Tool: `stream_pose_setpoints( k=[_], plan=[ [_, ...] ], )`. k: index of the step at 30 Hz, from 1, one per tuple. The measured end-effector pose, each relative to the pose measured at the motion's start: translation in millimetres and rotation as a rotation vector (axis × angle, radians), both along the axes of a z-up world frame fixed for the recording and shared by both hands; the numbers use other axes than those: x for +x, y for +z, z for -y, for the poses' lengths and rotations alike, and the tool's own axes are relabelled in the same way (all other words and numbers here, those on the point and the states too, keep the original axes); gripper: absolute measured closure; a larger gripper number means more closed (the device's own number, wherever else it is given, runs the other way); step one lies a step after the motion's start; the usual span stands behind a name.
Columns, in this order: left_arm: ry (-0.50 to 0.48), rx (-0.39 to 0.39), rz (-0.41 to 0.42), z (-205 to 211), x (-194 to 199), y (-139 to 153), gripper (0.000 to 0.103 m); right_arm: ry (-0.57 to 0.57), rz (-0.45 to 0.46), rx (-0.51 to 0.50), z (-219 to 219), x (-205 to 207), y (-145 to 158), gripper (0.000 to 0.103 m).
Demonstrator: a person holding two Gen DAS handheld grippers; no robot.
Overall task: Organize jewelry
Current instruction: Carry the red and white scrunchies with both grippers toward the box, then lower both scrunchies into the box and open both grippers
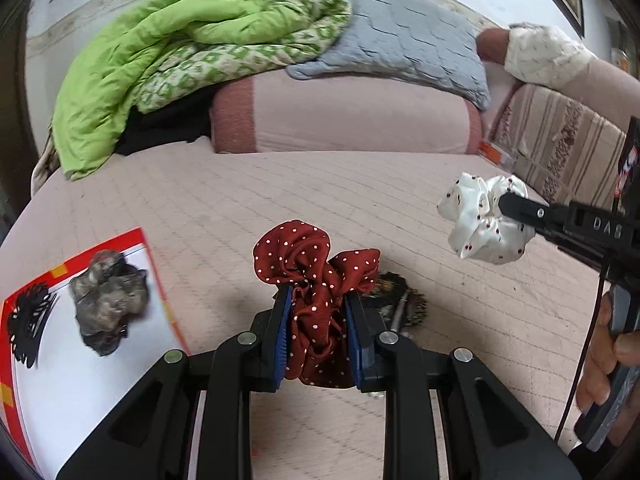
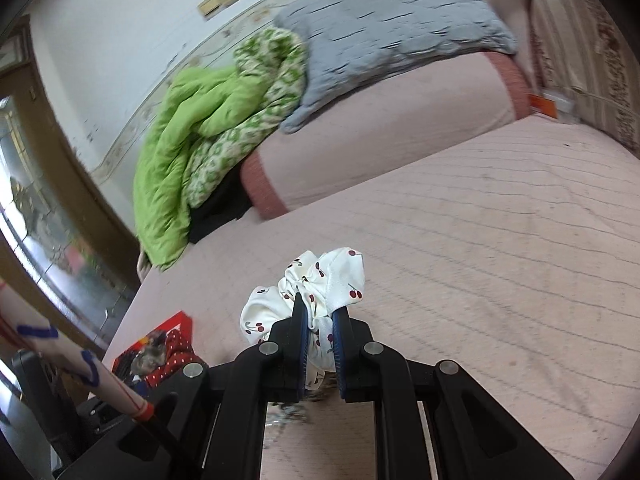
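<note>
Left gripper (image 1: 316, 322): you're clenching the crumpled red polka-dot scrunchie (image 1: 316, 280), centre frame.
Right gripper (image 2: 318, 320): you've pinched the satiny white cherry-print scrunchie (image 2: 308, 296).
Lower left: a grey ruffled scrunchie (image 1: 108, 304) lies on the red-bordered tray (image 1: 100, 376).

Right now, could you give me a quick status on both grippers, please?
Left gripper shut on red dotted scrunchie. Right gripper shut on white cherry scrunchie. Grey scrunchie already on red-edged tray. Nothing blocking.

Pink quilted bed (image 1: 320, 200), red-edged white tray (image 1: 80, 380) at left, green quilt (image 1: 160, 60), grey pillow (image 1: 400, 40)
</note>
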State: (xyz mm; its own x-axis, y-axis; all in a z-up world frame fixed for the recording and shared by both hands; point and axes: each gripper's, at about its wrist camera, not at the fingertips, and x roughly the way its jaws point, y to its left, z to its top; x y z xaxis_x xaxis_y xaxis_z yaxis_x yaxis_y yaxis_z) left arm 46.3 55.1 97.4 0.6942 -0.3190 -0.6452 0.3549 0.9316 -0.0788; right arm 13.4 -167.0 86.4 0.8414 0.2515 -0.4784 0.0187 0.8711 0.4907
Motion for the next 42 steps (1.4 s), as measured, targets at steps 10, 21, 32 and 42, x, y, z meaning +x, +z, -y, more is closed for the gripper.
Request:
stream_pose_setpoints(
  k=[10, 21, 32, 42],
  plan=[
    [0.102, -0.051, 0.028, -67, -1, 14, 0.079, 0.118, 0.007, -0.042, -59, 13, 2, 0.091],
    [0.249, -0.069, 0.015, -162, -10, 17, 0.079, 0.312, 0.014, -0.047, -133, 12, 6, 0.091],
    [0.359, -0.062, -0.1, -235, -16, -12, 0.078, 0.453, -0.063, -0.058, -220, 11, -4, 0.089],
    [0.385, -0.018, -0.184, -247, -2, -39, 0.077, 0.484, -0.164, -0.144, -269, 43, -24, 0.088]
  ],
)
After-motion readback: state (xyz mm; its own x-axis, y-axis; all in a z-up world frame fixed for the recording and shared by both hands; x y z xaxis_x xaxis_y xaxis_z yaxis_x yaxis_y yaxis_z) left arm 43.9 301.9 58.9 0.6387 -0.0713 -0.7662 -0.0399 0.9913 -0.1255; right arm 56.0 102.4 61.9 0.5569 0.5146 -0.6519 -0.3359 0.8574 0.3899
